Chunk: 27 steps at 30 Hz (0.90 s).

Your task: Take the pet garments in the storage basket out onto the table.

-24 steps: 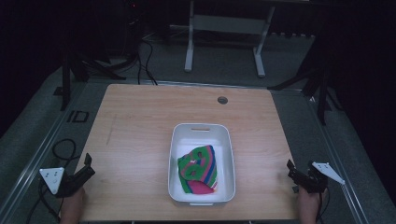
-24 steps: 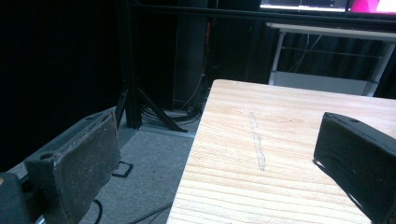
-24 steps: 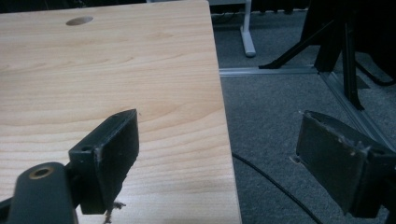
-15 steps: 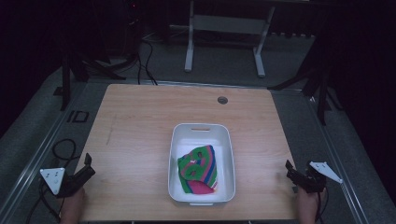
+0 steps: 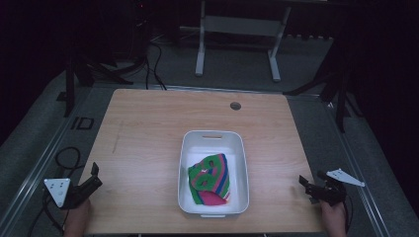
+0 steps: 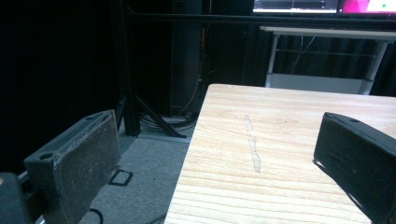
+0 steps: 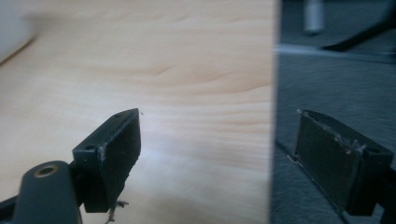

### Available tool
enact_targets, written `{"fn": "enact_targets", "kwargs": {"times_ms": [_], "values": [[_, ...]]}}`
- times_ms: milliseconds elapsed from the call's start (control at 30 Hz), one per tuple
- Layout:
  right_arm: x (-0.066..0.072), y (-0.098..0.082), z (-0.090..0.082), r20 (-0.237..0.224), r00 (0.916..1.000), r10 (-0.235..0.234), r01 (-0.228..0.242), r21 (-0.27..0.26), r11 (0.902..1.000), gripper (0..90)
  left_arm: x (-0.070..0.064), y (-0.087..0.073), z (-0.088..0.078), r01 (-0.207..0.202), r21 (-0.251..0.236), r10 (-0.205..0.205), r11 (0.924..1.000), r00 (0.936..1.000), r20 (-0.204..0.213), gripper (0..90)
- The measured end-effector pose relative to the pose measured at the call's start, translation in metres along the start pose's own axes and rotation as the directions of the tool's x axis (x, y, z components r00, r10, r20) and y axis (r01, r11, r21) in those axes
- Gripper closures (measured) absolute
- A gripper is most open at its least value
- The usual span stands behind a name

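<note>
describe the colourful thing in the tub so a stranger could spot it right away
Start at the light wooden table and find the white rectangular plastic tub near its front middle. Inside, toward the near end, lies a crumpled cloth striped green, blue, white and pink, the table's one brightly coloured thing.

Entry 1. Marking "ID" (image 5: pixel 81 122): two dark outlined letters, which I read in the high view. They stood on the grey floor (image 5: pixel 49 143) just beside the left edge of the table (image 5: pixel 148 128), toward its far corner, side by side and upright to the camera.

Entry 2. Floor mark (image 6: pixel 120 177): a small dark outline I saw in the left gripper view, on the floor beside the table. It lay at a slant and I could not read it as letters.

Entry 3. Lit screens (image 6: pixel 294 5): at the top of the left gripper view, beyond the table. Whatever stood on them was too small for me to read.
</note>
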State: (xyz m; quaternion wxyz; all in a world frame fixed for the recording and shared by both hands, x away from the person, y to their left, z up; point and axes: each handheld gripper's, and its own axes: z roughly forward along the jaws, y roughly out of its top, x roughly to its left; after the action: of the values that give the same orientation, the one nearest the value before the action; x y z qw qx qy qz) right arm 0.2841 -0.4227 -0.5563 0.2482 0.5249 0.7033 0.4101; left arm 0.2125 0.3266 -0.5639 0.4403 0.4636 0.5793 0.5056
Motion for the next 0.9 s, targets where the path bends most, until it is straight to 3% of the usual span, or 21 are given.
{"fn": "enact_targets", "kwargs": {"times_ms": [67,167,200,300,367,500,567,600,633,667,733,800,900], "values": [[-0.001,0.002,0.002,-0.052,0.9977,-0.043,0.045,0.044,0.9980,14.3,0.000,0.000,0.000,0.004,0.000,-0.004,1.0000,1.0000,0.002,0.9],[-0.001,0.003,0.002,-0.085,0.9944,-0.062,0.068,0.061,0.9958,14.3,0.000,0.000,0.000,0.004,0.006,-0.004,1.0000,1.0000,0.002,0.9],[0.001,0.005,0.003,-0.161,0.9825,-0.093,0.108,0.087,0.9904,14.3,0.000,0.000,0.000,0.004,0.008,-0.004,1.0000,1.0000,0.005,0.9],[0.004,0.007,0.006,-0.234,0.9645,-0.123,0.157,0.130,0.9791,13.4,0.000,0.000,0.000,-0.002,0.011,0.002,0.9999,1.0000,0.006,0.9],[0.007,0.009,0.007,-0.251,0.9553,-0.156,0.197,0.148,0.9691,13.4,-0.001,0.000,0.000,-0.005,0.011,0.005,0.9999,1.0000,0.002,1.0],[0.014,0.012,0.007,-0.304,0.9372,-0.171,0.229,0.168,0.9587,13.2,-0.001,0.000,0.000,-0.008,0.014,0.008,0.9999,0.9999,0.007,1.0],[0.020,0.012,0.008,-0.334,0.9208,-0.201,0.274,0.189,0.9430,12.9,-0.001,0.001,0.000,-0.008,0.015,0.008,0.9998,0.9999,0.008,0.9],[0.022,0.012,0.009,-0.349,0.9142,-0.207,0.286,0.194,0.9384,12.9,-0.001,0.001,0.000,-0.009,0.016,0.008,0.9998,0.9999,0.010,1.0],[0.023,0.013,0.010,-0.385,0.9007,-0.202,0.296,0.202,0.9337,13.0,-0.001,0.001,0.000,-0.010,0.015,0.010,0.9998,0.9999,0.010,1.0],[0.024,0.014,0.011,-0.407,0.8931,-0.191,0.292,0.203,0.9345,13.4,-0.001,0.001,-0.001,-0.011,0.014,0.011,0.9998,0.9999,0.011,0.9],[0.024,0.016,0.013,-0.436,0.8830,-0.174,0.288,0.211,0.9343,14.0,-0.001,0.001,-0.001,-0.013,0.013,0.013,0.9998,0.9999,0.010,0.9],[0.026,0.017,0.014,-0.442,0.8784,-0.182,0.300,0.214,0.9297,15.8,-0.001,0.000,-0.001,-0.012,0.013,0.012,0.9998,0.9998,0.013,0.9],[0.033,0.019,0.016,-0.453,0.8645,-0.217,0.347,0.226,0.9102,15.7,-0.001,0.000,-0.001,-0.010,0.014,0.010,0.9998,0.9998,0.015,0.9]]}}
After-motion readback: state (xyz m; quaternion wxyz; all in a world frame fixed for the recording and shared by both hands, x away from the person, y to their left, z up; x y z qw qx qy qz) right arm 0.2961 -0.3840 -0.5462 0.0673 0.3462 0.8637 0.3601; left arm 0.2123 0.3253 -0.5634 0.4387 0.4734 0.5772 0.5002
